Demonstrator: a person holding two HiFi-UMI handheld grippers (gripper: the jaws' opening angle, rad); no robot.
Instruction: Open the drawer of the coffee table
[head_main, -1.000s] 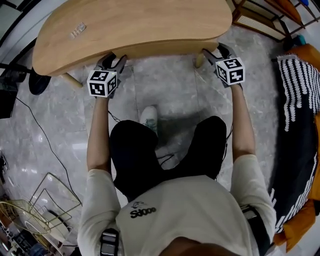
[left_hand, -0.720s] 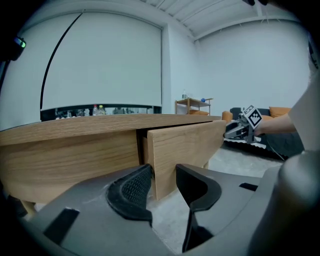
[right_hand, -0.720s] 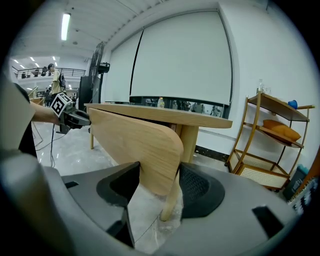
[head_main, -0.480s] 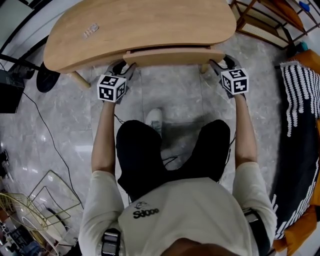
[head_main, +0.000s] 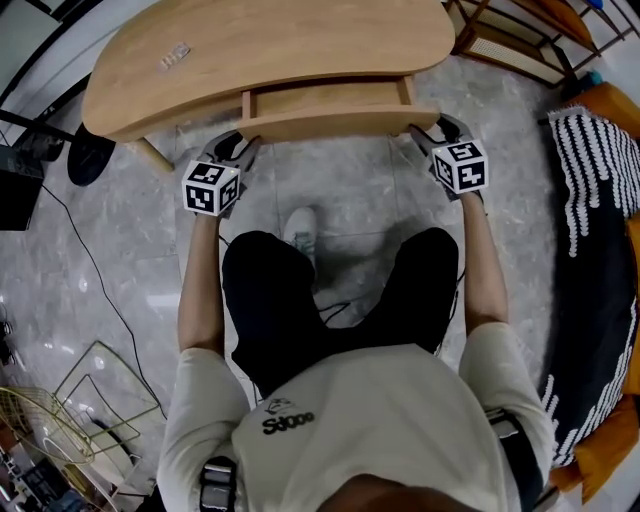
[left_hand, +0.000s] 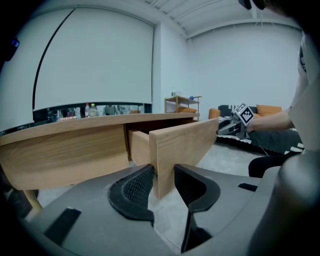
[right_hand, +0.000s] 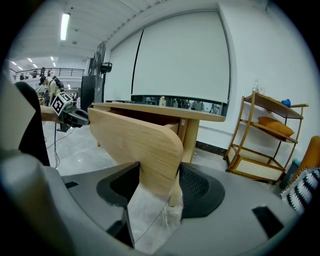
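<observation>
Legs of the seated person fill the near field of the head view, with a white shoe on the grey marble floor between the knees. Both forearms reach forward to the coffee table.

The left gripper sits at the left end of the drawer front. Its jaws have just been closing, and its own view shows the panel's end edge between the ribbed pads, both pads against the wood. The right gripper is at the rounded right end of the same panel, jaws narrow and clamped on it, one pad on each face.

The drawer stands partly pulled out from under the tabletop's near edge, its empty wooden interior showing behind the front.

On the tabletop, toward its left end, lies a small flat item, too small to identify. Beyond the table's right end stands a wooden shelf unit.
</observation>
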